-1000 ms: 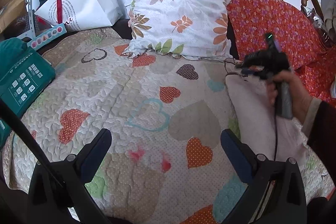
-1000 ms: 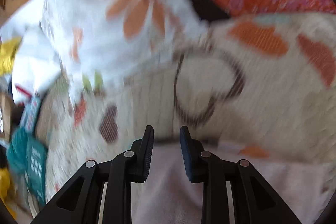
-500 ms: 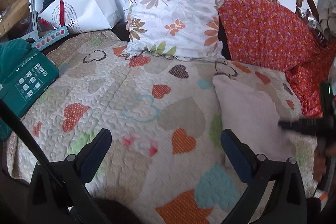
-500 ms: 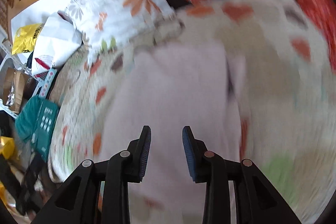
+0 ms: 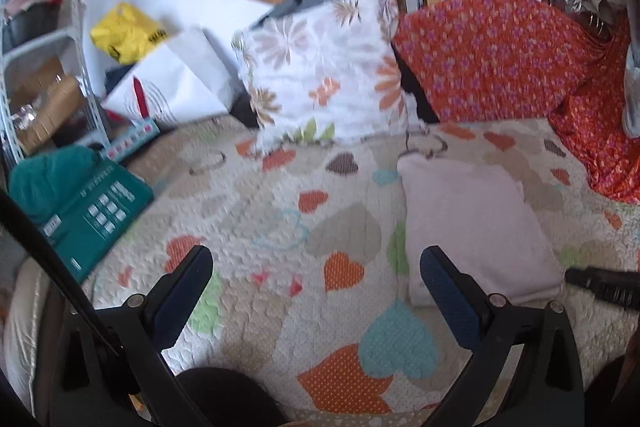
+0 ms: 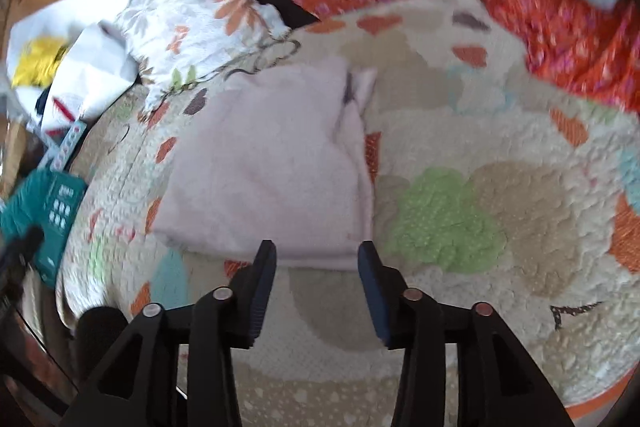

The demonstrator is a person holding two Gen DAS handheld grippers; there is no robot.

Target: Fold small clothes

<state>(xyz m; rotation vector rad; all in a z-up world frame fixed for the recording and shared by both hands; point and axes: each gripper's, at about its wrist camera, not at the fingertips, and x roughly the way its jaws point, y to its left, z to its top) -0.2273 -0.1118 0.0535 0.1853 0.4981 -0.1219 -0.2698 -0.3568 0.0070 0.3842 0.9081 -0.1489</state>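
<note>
- Shelving at far left holds cardboard boxes (image 5: pixel 44 107); contents not readable.
- Teal box (image 5: pixel 92 211) lies at the quilt's left edge, closed as far as I can tell.
- White paper bag (image 5: pixel 172 83) leans behind it, a yellow plastic bag (image 5: pixel 124 33) above; what is inside either is hidden.
- Left tool (image 5: pixel 316 291): fingers wide apart, nothing between them, above the heart-print quilt (image 5: pixel 280 227).
- Pale pink garment (image 6: pixel 272 163) lies flat on the quilt, right of centre, already doubled into a rough rectangle.
- Likely soft, light, limp cloth; will sag if lifted by one point. Best taken at the near hem corners.
- Right tool (image 6: pixel 316 263): fingers apart, empty, just short of the garment's near edge.
</note>
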